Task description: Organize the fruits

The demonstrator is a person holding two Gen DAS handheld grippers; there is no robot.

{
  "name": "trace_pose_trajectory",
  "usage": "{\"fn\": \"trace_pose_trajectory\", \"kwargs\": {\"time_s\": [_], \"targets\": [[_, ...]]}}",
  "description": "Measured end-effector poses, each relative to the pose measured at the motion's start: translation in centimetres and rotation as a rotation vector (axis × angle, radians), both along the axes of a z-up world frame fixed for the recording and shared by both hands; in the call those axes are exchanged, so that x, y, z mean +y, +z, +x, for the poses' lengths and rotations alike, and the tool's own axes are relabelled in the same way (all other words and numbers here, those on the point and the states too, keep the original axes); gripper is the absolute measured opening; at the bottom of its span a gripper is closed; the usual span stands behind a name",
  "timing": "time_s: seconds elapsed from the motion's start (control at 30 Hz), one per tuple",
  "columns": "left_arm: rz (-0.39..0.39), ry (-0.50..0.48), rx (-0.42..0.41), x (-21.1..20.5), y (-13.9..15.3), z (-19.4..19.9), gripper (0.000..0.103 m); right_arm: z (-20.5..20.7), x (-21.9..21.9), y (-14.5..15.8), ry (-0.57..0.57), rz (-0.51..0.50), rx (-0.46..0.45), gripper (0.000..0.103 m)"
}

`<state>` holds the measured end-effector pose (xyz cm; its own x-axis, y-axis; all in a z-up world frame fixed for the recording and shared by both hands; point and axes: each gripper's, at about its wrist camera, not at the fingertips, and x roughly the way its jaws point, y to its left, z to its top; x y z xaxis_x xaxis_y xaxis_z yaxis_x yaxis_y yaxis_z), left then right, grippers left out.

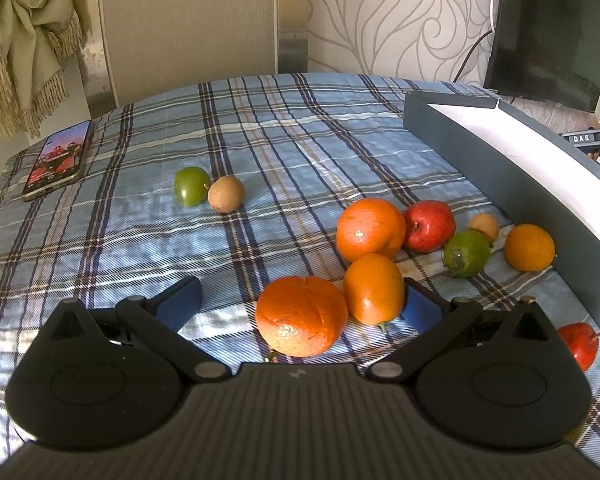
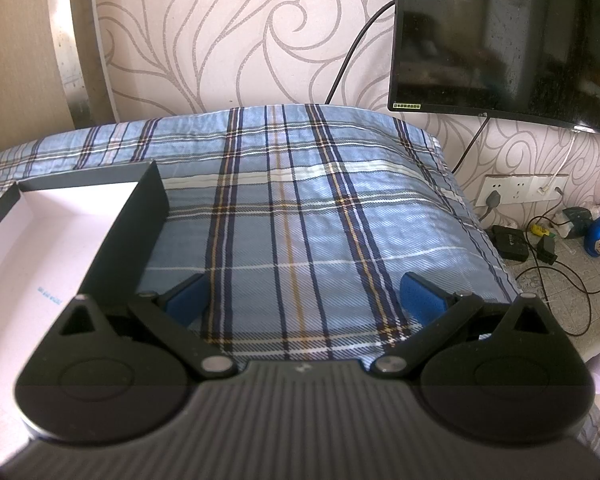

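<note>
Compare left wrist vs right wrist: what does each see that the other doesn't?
Left wrist only: all the fruit, including the big orange between the open left claw, and a phone. Right wrist only: wall sockets, floor cables, and the open right claw over bare cloth. Both: the plaid cloth, the dark white-lined box and the monitor.

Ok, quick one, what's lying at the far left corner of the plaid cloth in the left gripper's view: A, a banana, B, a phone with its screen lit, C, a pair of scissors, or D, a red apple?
B: a phone with a lit screen lies flat near the far left edge of the plaid cloth, well apart from the fruit.
</note>
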<state>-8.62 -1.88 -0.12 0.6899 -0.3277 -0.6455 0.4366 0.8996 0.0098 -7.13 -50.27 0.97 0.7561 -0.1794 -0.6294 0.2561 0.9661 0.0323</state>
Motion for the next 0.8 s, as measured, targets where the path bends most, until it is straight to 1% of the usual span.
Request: {"fn": "trace_pose_trajectory", "kwargs": {"time_s": [0.13,0.2,0.33,0.4,0.43,0.47,0.5,0.53,0.57,0.63,0.7,0.73,0.77,0.8], "targets": [[-0.004,-0.001,0.002,0.0,0.0,0.0,0.103,0.3,0.1,0.2,-0.039,0.019,0.011,0.103],[-0.007,-0.002,0.003,0.0,0.0,0.0,0.103,0.7,0.3,0.6,-0.07,0.029,0.056,0.103],[-0.004,-0.001,0.002,0.0,0.0,0.0,0.103,1.0,0.1,1.3,-0.064,0.058,0.16,0.103],[0.003,0.0,0.0,-0.2,0.0,0.0,0.103,0.4,0.2,1.7,-0.093,0.075,0.177,0.103],[0.005,0.001,-0.001,-0.2,0.0,-0.1,0.103,-0.3,0.5,2.2,-0.109,0.062,0.169,0.103],[0.009,0.003,-0.002,-0.3,0.0,-0.1,0.103,-1.3,1.2,3.0,-0.111,0.024,0.139,0.103],[0.01,0.004,-0.003,-0.3,0.0,-0.1,0.103,-2.7,2.5,4.2,-0.1,-0.035,0.092,0.103],[0.011,0.005,-0.003,-0.3,0.0,-0.2,0.103,-4.1,3.8,5.5,-0.087,-0.082,0.038,0.103],[0.01,0.006,-0.002,-0.3,0.0,-0.1,0.103,-6.0,5.3,7.1,-0.08,-0.115,-0.035,0.103],[0.011,0.006,-0.004,-0.2,0.0,-0.2,0.103,-10.6,9.0,10.5,-0.034,-0.131,-0.245,0.103],[0.013,0.007,-0.005,-0.2,0.0,-0.2,0.103,-14.7,12.5,11.9,0.049,-0.139,-0.435,0.103],[0.012,0.009,-0.005,-0.2,0.0,-0.2,0.103,-16.3,14.5,12.2,0.089,-0.145,-0.499,0.103],[0.011,0.009,-0.005,-0.1,0.0,-0.3,0.103,-16.6,16.1,12.5,0.115,-0.142,-0.464,0.103],[0.011,0.011,-0.005,-0.1,0.1,-0.3,0.103,-16.5,17.6,12.8,0.16,-0.125,-0.385,0.103]]}}
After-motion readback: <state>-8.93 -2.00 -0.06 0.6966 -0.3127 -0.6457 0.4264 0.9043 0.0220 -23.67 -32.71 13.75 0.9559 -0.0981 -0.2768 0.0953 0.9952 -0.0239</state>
